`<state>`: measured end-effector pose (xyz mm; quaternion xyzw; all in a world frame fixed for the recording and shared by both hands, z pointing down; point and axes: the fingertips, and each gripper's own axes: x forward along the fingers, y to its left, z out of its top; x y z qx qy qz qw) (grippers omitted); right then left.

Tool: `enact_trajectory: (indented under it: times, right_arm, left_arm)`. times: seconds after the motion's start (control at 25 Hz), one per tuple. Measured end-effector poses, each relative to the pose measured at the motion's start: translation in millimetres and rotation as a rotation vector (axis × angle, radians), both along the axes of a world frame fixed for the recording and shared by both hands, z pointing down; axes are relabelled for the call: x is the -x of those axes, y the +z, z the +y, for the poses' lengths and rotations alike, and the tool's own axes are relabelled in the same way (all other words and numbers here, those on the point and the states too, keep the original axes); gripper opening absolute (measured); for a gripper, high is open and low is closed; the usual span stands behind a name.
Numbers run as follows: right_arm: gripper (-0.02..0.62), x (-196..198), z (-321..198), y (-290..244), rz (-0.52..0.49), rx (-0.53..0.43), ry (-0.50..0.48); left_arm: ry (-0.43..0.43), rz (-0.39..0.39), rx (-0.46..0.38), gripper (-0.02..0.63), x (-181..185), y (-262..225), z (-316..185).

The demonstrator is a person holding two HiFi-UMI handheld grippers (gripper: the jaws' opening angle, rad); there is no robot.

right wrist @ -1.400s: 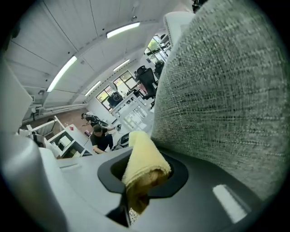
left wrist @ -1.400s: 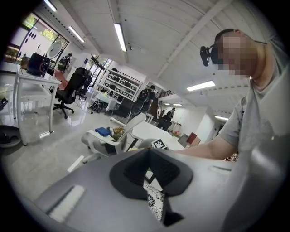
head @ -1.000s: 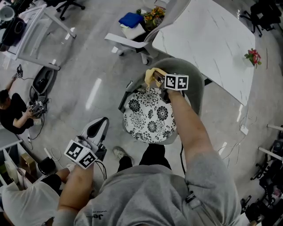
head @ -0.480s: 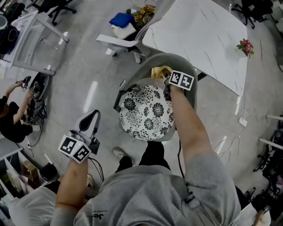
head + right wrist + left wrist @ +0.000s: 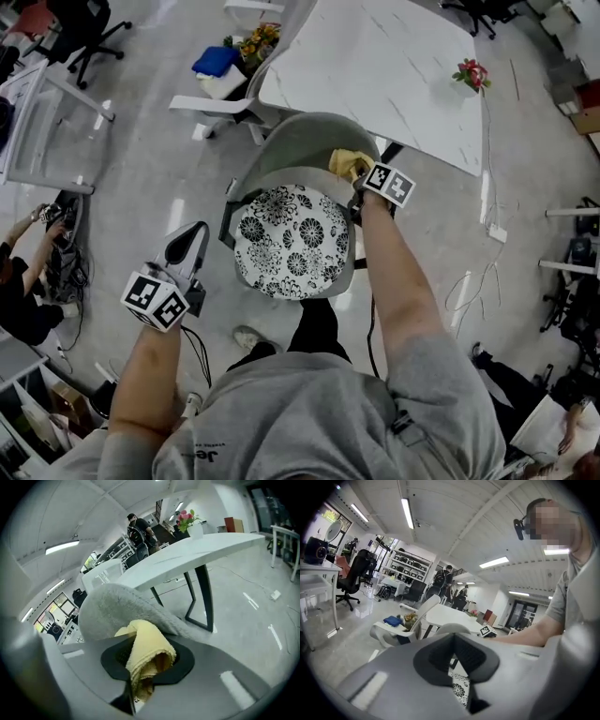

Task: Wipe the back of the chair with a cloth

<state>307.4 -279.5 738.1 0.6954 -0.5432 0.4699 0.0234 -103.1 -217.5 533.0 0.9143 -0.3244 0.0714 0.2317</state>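
The right hand-held gripper (image 5: 355, 178) presses a yellow cloth (image 5: 347, 163) against the grey chair back (image 5: 291, 141), at the right end of its curved top edge, so the wipe looks to be under way with most of the back to the left not yet covered from here. The main risk, as I judge it, is the cloth working loose: only a folded bunch sits between the pads, and dragging it over the fuzzy upholstery could tug it out or roll it up so that bare jaw plastic rubs the fabric instead. The chair may also turn or roll under sideways pressure, since nothing steadies it; the left hand-held gripper (image 5: 185, 249) hangs well apart, near and to the left over the floor. The white surface (image 5: 394, 66) stands just beyond the chair, on the far side, and a wide sweep could knock into its edge. In the right gripper view the jaws are clamped on the cloth (image 5: 147, 652), which bulges above the pads and touches the chair back (image 5: 117, 604). In the left gripper view the jaws are drawn together with nothing between them.
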Motion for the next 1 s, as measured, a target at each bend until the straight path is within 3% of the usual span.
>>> enact_trajectory:
  times: [0.12, 0.24, 0.32, 0.44, 0.72, 0.88, 1.0]
  right_arm:
    - [0.052, -18, 22, -9, 0.030, -0.005, 0.044]
    - [0.052, -20, 33, -15, 0.146, 0.001, -0.044]
    - [0.052, -6, 32, -20, 0.210, -0.016, -0.179]
    - [0.052, 39, 19, -27, 0.226, -0.078, -0.414]
    - [0.052, 187, -14, -12, 0.143, -0.178, -1.009]
    - [0.052, 249, -26, 8, 0.068, -0.173, -1.217]
    - [0.052, 270, -41, 29, 0.074, -0.121, -1.268]
  left_arm:
    - [0.032, 0.018, -0.014, 0.058, -10, -4, -2]
    - [0.053, 0.032, -0.023, 0.058, -15, -1, -3]
    - [0.054, 0.042, -0.022, 0.058, -16, 2, -1]
    - [0.046, 0.045, -0.010, 0.058, -16, 9, 4]
    - [-0.024, 0.017, 0.027, 0.058, -3, 28, 7]
    - [-0.084, -0.001, 0.052, 0.058, 6, 37, 7]
    - [-0.124, -0.003, 0.070, 0.058, 10, 43, 8]
